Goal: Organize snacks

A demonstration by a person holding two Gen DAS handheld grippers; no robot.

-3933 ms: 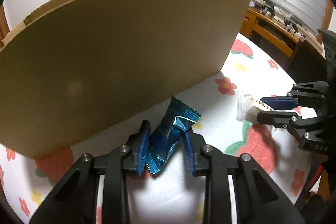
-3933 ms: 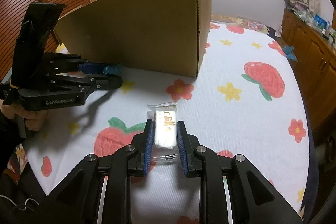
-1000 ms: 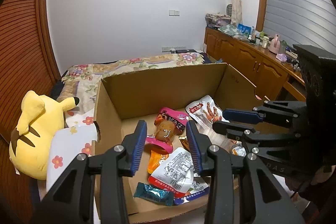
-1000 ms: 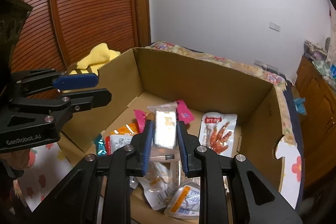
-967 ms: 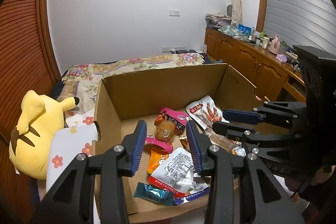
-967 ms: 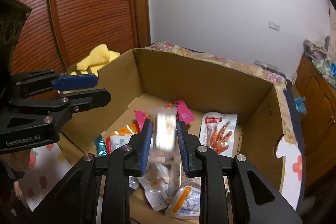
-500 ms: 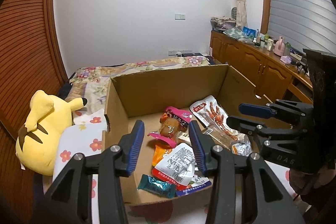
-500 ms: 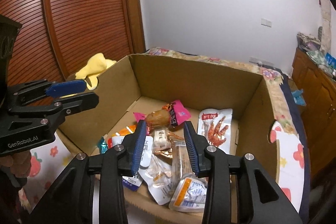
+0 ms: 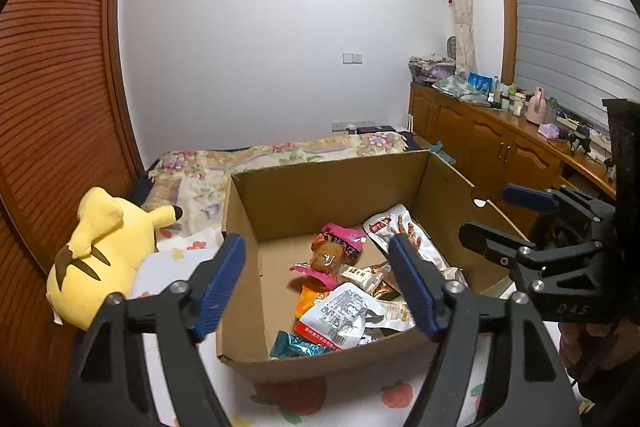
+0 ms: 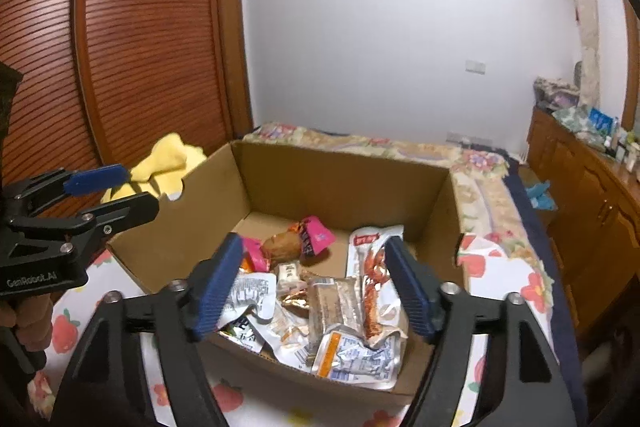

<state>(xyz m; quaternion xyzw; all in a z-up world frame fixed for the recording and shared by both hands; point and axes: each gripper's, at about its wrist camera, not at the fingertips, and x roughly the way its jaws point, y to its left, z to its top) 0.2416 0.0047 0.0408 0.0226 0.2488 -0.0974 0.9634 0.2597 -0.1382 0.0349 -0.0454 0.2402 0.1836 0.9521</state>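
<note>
While hovering over the cardboard box (image 9: 332, 187) with nothing between the blue pads, left gripper (image 9: 316, 285) and right gripper (image 10: 314, 283) both empty, jaws opening wide. Inside the box, from left to right: teal candy (image 9: 298, 347) at the near wall, white pouch (image 9: 344, 311), pink packet (image 9: 340, 245) behind it, chicken-feet pack (image 9: 400, 231) at the right; probably all light, soft, crinkly and a little slippery. Best taken by a flat sealed edge or across the middle, gently, not squeezed hard.
</note>
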